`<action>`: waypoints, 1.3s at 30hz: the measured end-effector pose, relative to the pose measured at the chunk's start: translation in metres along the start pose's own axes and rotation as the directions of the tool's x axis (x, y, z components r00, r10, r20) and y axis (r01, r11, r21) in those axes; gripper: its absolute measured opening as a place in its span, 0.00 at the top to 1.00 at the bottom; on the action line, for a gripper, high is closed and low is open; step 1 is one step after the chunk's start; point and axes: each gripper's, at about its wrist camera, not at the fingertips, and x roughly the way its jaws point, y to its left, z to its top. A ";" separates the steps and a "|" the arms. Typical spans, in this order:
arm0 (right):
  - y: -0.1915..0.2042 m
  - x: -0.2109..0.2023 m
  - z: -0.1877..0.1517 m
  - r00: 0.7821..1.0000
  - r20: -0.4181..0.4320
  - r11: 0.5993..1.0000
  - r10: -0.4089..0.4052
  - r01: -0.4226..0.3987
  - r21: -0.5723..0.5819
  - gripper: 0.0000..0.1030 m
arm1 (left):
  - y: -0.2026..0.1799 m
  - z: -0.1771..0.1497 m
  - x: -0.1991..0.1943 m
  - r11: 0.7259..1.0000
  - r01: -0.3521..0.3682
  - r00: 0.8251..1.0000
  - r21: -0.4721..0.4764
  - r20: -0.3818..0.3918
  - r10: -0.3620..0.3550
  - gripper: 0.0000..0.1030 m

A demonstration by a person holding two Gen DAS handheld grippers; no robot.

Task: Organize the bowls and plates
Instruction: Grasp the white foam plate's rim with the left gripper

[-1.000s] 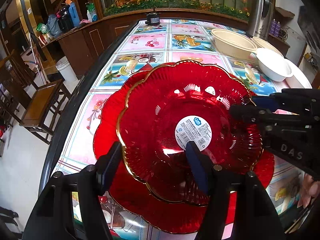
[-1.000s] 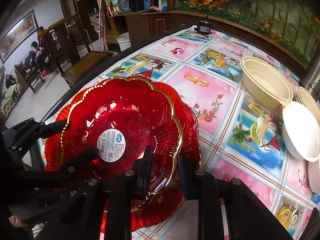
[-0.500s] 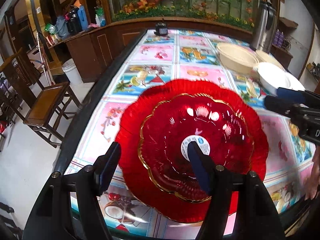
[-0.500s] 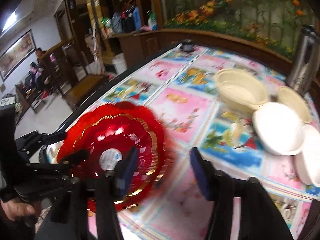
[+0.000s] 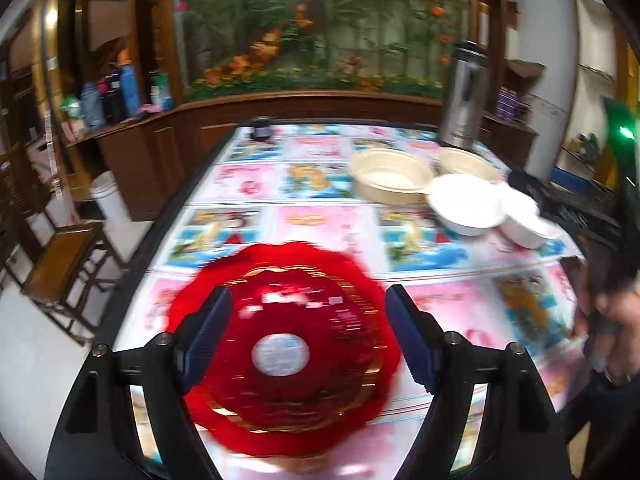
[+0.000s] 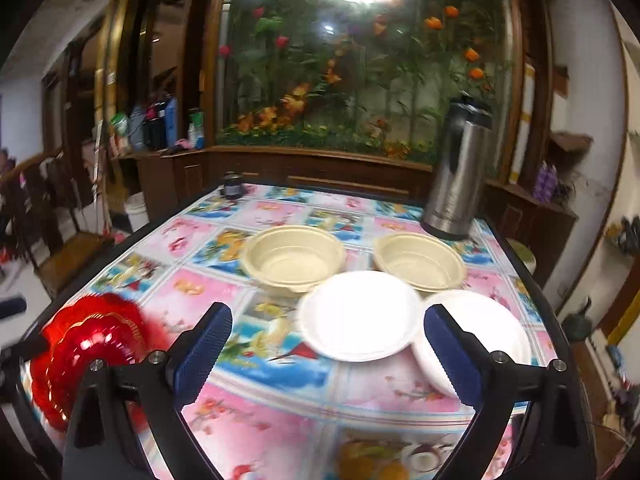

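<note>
Two red scalloped plates [image 5: 284,344], the upper one gold-rimmed with a white sticker, lie stacked on the tablecloth near the table's front left. My left gripper [image 5: 308,320] hangs above them. Its jaws are opening and nothing is pressed between them. My right gripper [image 6: 328,344] points at two white bowls [image 6: 358,316] [image 6: 480,328] that overlap at the rims. Its jaws are opening wide with nothing between them. Behind the white bowls stand two beige bowls [image 6: 294,258] [image 6: 420,262]. The red plates [image 6: 88,344] sit at the lower left of the right wrist view.
A steel thermos [image 6: 456,168] stands at the table's far right corner and a small dark jar [image 6: 233,186] at the far left. A wooden chair [image 5: 60,264] and a white bucket [image 5: 108,200] are left of the table. A person's hand [image 5: 616,320] shows at the right edge.
My right gripper let go of the upper red plate's rim, opened wide and swung right to face the white bowls. My left gripper rose and drew back from the plates, its jaws wider.
</note>
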 end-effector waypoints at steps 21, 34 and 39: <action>-0.151 0.067 -0.008 0.998 -0.047 0.936 0.033 -0.014 0.353 0.47 | -0.123 0.084 0.177 0.941 0.200 0.924 -0.274 -0.268 -0.274 0.56; -0.141 0.063 -0.009 0.979 -0.037 0.913 0.202 -0.174 0.370 0.48 | -0.115 0.037 0.145 0.966 0.207 0.895 -0.157 -0.369 -0.251 0.88; -0.117 0.066 -0.010 0.943 -0.060 0.901 0.328 -0.293 0.319 0.51 | -0.102 0.031 0.130 0.975 0.178 0.921 -0.136 -0.326 -0.213 0.71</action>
